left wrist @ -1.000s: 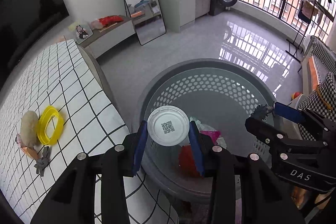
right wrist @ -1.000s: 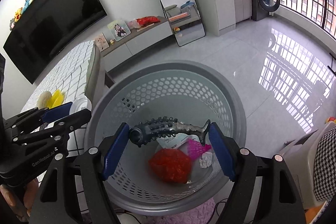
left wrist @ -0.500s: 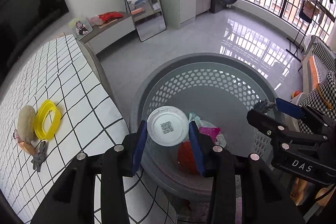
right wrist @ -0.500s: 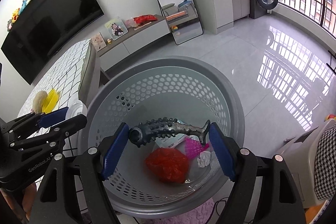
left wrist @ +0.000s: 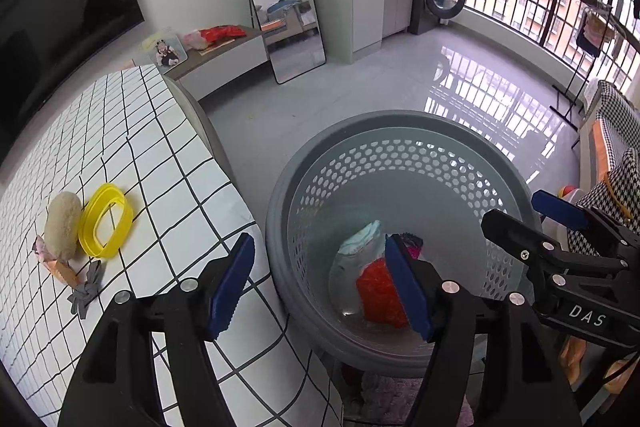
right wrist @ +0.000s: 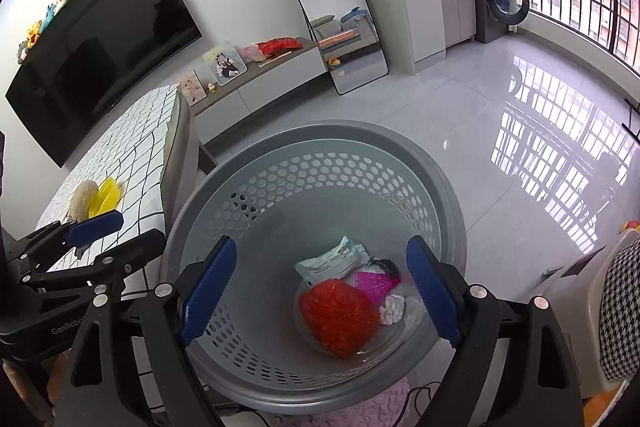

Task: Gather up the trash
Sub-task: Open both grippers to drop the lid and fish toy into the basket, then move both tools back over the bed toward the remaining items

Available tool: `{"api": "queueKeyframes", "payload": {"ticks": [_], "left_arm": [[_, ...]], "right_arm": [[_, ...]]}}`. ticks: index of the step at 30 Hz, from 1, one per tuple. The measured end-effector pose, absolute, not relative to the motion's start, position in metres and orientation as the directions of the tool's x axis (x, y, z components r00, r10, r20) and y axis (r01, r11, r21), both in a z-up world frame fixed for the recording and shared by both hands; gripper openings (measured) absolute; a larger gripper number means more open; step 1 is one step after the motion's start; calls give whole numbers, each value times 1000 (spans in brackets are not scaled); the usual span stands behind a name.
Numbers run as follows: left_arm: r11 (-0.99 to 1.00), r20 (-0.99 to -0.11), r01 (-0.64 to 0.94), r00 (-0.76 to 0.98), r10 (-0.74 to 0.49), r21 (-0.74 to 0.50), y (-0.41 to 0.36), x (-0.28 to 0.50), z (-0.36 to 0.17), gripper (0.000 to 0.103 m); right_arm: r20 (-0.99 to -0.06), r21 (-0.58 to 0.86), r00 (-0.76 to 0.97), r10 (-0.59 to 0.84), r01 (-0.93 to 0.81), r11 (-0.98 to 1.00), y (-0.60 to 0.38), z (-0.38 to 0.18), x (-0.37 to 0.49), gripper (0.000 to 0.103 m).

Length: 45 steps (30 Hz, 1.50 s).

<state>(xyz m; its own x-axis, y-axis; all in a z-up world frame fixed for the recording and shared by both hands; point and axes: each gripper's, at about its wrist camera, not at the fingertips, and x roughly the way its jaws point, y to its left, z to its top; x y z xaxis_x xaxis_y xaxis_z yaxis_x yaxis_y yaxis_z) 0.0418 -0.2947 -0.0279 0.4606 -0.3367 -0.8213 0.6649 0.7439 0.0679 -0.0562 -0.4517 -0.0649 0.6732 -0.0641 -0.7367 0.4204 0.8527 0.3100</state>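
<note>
Beside the grey basket [left wrist: 280, 227] on the checked surface [left wrist: 168, 163] lay the remaining trash: a light, stiff yellow ring [left wrist: 105, 221], best pinched across its rim. Both the left gripper [left wrist: 320, 287] and right gripper [right wrist: 320, 291] had just been opening, jaws now wide and empty over the basket.
</note>
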Motion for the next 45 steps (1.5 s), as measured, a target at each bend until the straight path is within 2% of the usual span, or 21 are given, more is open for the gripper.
{"api": "queueKeyframes", "payload": {"ticks": [10, 18, 45], "left_arm": [[770, -807, 637, 475, -350, 40, -278, 47, -21, 84], [791, -785, 611, 501, -364, 24, -257, 48, -9, 88], [877, -724, 481, 610, -323, 14, -146, 43, 18, 89]], "right_arm": [[-729, 306, 680, -74, 420, 854, -445, -58, -58, 83], [-714, 295, 695, -87, 411, 862, -433, -48, -60, 83], [-680, 249, 733, -26, 265, 932, -347, -13, -40, 83]]}}
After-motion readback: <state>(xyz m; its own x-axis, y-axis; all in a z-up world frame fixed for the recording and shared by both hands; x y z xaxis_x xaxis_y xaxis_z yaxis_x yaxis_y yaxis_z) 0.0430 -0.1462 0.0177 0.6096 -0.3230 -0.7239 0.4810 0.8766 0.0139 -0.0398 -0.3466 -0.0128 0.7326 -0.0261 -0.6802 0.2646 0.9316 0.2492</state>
